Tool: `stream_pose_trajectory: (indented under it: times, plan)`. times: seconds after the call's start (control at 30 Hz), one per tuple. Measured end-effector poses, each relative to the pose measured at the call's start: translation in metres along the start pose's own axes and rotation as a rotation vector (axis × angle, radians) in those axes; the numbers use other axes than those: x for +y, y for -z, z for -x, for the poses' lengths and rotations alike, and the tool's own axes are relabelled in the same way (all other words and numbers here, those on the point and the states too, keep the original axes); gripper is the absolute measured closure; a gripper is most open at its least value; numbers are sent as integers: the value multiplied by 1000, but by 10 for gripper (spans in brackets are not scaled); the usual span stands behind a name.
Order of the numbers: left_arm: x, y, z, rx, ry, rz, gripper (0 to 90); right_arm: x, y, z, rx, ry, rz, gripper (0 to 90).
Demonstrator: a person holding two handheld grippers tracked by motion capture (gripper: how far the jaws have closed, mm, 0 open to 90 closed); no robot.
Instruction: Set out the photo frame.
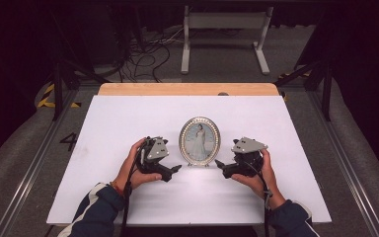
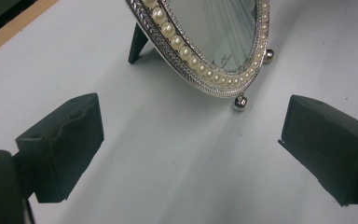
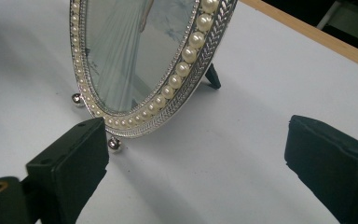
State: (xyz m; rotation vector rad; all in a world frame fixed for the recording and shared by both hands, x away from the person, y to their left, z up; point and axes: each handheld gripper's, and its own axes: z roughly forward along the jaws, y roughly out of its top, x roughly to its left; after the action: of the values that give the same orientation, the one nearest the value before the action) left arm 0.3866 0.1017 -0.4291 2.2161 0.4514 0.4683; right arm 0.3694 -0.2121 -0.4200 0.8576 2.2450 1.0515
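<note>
While the oval frame stood untouched on the counter, left tongs and right tongs flanked it, both released, nothing grasped yet

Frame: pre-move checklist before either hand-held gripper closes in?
1. Frame upright on table: ok.
2. Rear stand out behind: ok.
3. Left hand-held gripper open, clear of frame: ok.
4. Right hand-held gripper open, no contact seen: ok.
5. Ball feet on table: ok.
6. Stand footing firm: cannot tell.
</note>
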Motion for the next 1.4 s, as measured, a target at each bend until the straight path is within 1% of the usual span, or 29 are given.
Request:
stream_pose_trajectory:
  times: [0.1,0.17,0.2,0.23,0.27,0.3,0.33,0.43,0.5,0.6,0.63,0.7,0.73,0.83,0.9,0.93,1.0,1.1,1.23,1.3,1.4]
  plan:
    - [-2,5,1,4,0,13,64,0,2,-1,-17,17,-8,88]
    - [-3,9,3,7,-1,21,82,0,3,-2,-36,26,-15,92]
    - [-4,11,3,11,-6,23,83,1,5,-3,-63,54,-28,93]
    - [-4,12,3,12,-9,24,83,1,6,-4,-74,71,-28,102]
    - [-4,14,4,16,-9,22,83,0,7,-4,-75,76,-24,112]
    - [-4,16,4,25,-6,25,80,-1,9,-3,-68,69,-19,113]
    - [-5,18,5,23,-4,27,80,-2,10,-2,-68,64,-21,113]
    - [-7,23,6,40,-13,27,75,-5,14,1,-72,57,-16,113]
    - [-10,27,6,46,-8,30,75,-8,17,3,-72,48,-12,113]
    - [-14,32,5,51,-4,34,77,-12,22,3,-83,61,-18,113]
    - [-16,34,5,50,5,40,77,-13,23,3,-87,65,-18,113]
    - [-19,38,5,58,9,42,76,-15,26,4,-83,64,-18,113]
    - [-21,40,5,66,18,45,76,-16,27,4,-80,62,-16,113]
    - [-26,46,4,79,16,40,77,-22,32,6,-80,54,-20,112]
    - [-30,50,4,84,22,39,77,-25,35,7,-90,59,-30,109]
    - [-30,50,4,84,22,39,77,-27,37,8,-91,56,-31,109]
    - [-35,54,5,91,28,38,77,-30,41,9,-93,49,-25,108]
    - [-42,58,7,95,21,28,80,-34,44,11,-97,45,-27,108]
    - [-50,63,8,102,26,27,80,-40,47,13,-103,35,-32,108]
    - [-52,66,7,112,19,19,80,-43,49,15,-108,25,-32,108]
    - [-57,70,6,119,31,22,79,-46,52,17,-116,14,-31,107]
